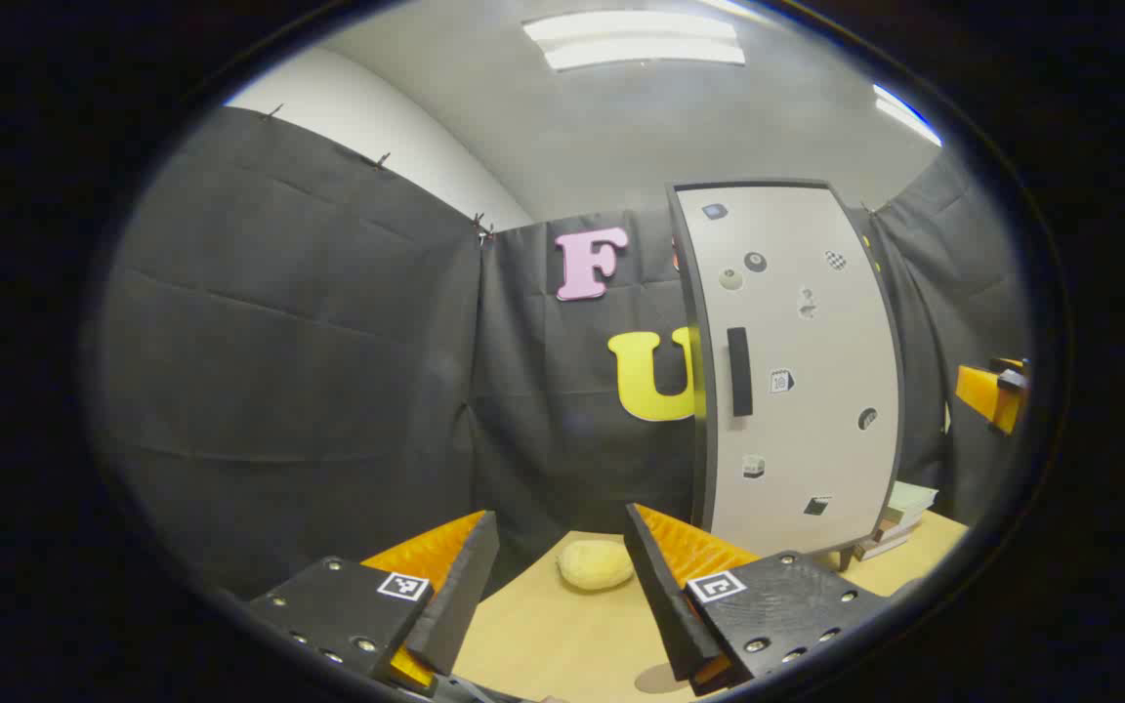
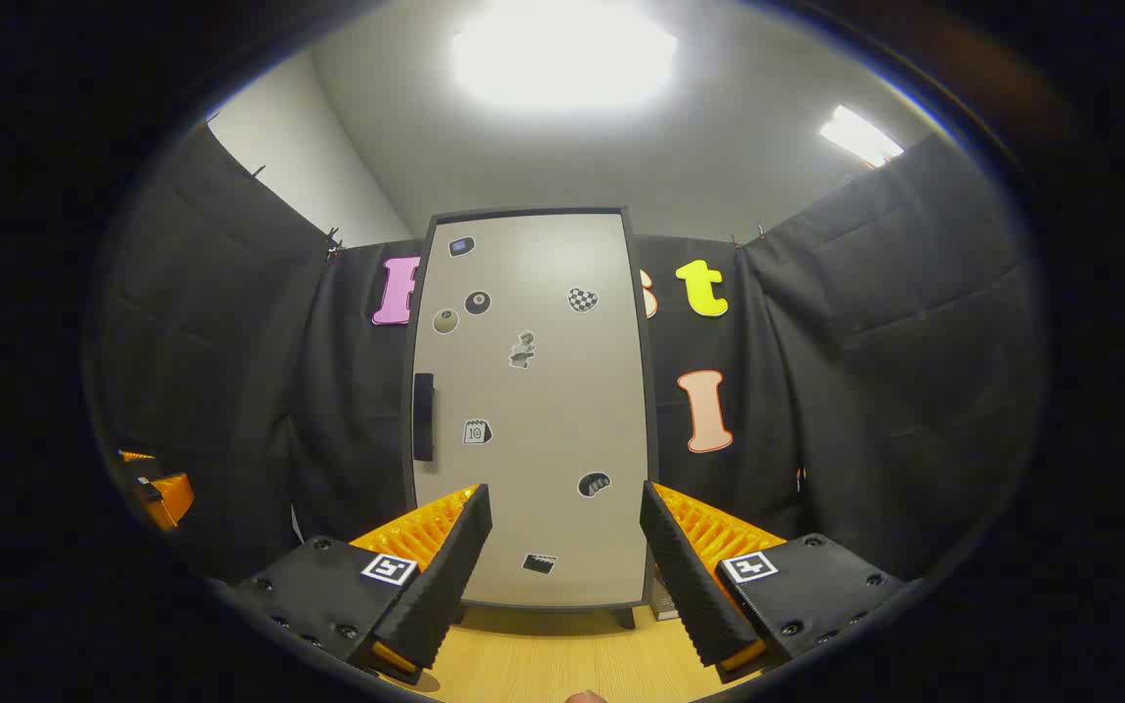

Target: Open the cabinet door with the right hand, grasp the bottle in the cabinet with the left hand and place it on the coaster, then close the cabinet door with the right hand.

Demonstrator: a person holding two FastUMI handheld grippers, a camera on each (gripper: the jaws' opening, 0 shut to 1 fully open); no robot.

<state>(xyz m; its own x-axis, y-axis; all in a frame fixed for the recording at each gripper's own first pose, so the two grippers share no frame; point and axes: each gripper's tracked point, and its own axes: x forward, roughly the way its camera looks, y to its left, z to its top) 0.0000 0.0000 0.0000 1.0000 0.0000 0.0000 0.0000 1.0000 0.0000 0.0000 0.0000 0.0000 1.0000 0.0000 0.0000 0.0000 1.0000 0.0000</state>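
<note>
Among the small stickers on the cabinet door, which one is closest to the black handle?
The calendar-like sticker, just right of the handle at about the handle's height on the cabinet door. The other stickers sit clearly higher, lower or farther right.

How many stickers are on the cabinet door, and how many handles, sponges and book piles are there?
Stickers on the cabinet door: 8 (first one)
Door handles: 1
Yellow sponges on the table: 1
Piles of books beside the cabinet: 1
Total: 11
</note>
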